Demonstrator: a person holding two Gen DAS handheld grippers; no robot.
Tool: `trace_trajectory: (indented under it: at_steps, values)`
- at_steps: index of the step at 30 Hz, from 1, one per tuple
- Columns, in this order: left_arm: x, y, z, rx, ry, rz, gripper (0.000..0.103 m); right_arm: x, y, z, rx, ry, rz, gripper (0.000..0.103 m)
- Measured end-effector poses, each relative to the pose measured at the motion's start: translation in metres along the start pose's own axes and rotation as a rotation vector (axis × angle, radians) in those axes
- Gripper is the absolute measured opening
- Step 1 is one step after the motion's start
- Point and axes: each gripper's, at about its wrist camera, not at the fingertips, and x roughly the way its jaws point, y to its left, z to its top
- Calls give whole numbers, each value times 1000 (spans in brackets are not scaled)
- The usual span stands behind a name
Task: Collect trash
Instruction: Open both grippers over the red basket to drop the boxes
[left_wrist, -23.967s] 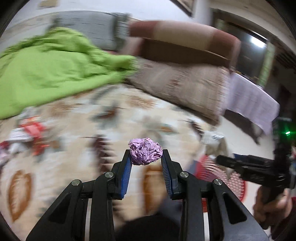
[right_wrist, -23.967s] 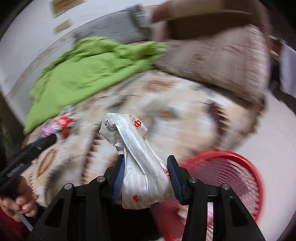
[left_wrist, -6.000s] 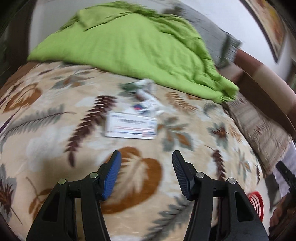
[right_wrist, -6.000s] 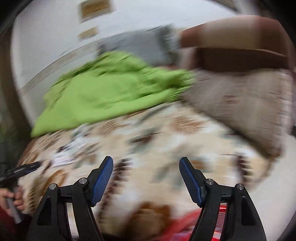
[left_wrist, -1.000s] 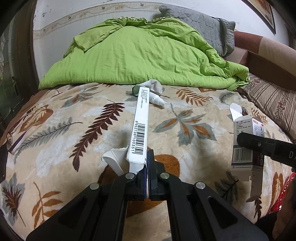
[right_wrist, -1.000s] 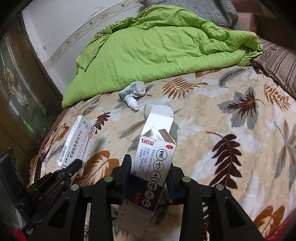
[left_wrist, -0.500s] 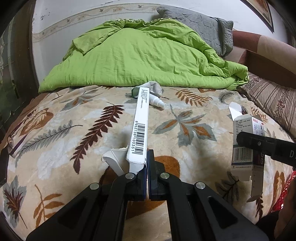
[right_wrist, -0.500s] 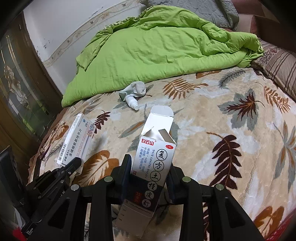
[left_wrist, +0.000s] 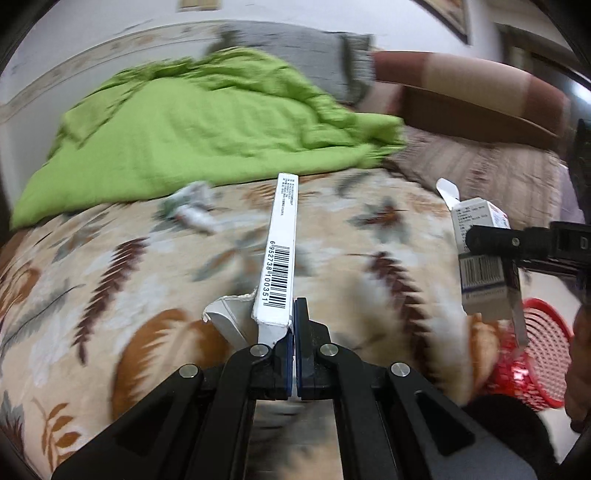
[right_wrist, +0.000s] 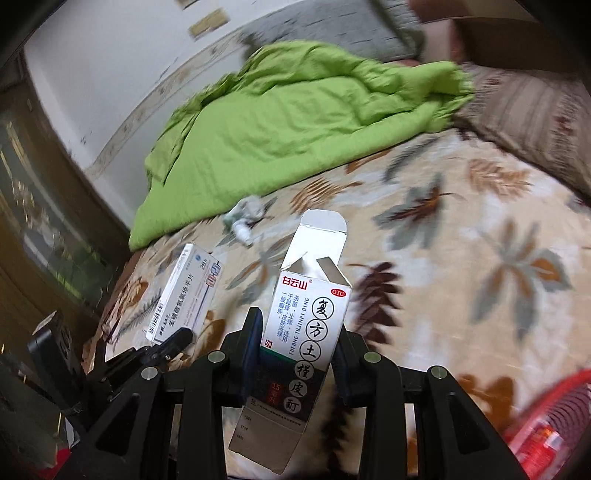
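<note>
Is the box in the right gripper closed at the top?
No, the medicine box held by the right gripper has its top flap standing open.

A bed carries everything, covered by a beige blanket (right_wrist: 461, 258) printed with brown and grey leaves. A rumpled green quilt (right_wrist: 295, 122) lies across its far side, from ten to one o'clock in the right wrist view — a striped brownish pillow (right_wrist: 528, 110) rests at two o'clock. Just below the quilt's edge, near eleven o'clock, lies a small crumpled white scrap with a little bottle (right_wrist: 243, 218) — blurred.
</note>
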Motion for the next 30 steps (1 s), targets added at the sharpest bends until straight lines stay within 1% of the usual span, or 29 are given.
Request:
trace_trajectory:
  at_steps: [2, 7, 9, 13, 15, 17, 19, 20, 21, 22, 24, 25, 26, 28, 30]
  values:
    - [-4, -23, 5, 45, -4, -47, 0, -26, -19, -3, 23, -19, -38, 37]
    - [-15, -96, 18, 144, 15, -237, 0, -94, -75, -22, 94, -58, -176, 38]
    - [-16, -121, 20, 172, 30, -299, 0, -116, -96, -31, 134, -66, -212, 39]
    - [-13, -178, 17, 221, 107, -447, 0, -154, -131, -51, 203, -73, -282, 40]
    - [-8, -201, 14, 237, 150, -501, 0, -165, -144, -59, 231, -73, -299, 41]
    - [0, -228, 8, 259, 207, -547, 0, -171, -153, -64, 241, -73, -323, 42]
    - [4, -246, 3, 261, 249, -586, 0, -177, -162, -69, 257, -75, -339, 44]
    - [7, -254, 0, 267, 260, -593, 0, -178, -168, -71, 266, -70, -344, 46]
    - [11, -264, -2, 278, 274, -593, 0, -175, -171, -72, 273, -62, -349, 50]
    - [14, -269, -4, 284, 291, -595, 1, -176, -175, -74, 279, -56, -352, 52]
    - [23, -274, -5, 278, 329, -593, 13, -177, -180, -77, 285, -51, -375, 68]
    - [26, -274, -6, 264, 341, -586, 32, -177, -182, -77, 289, -51, -384, 71]
    - [27, -273, -4, 251, 340, -580, 45, -179, -184, -78, 294, -56, -385, 71]
    - [25, -268, -1, 228, 320, -584, 46, -182, -186, -79, 303, -72, -377, 71]
    - [22, -265, 2, 228, 306, -578, 46, -185, -186, -79, 304, -84, -362, 71]
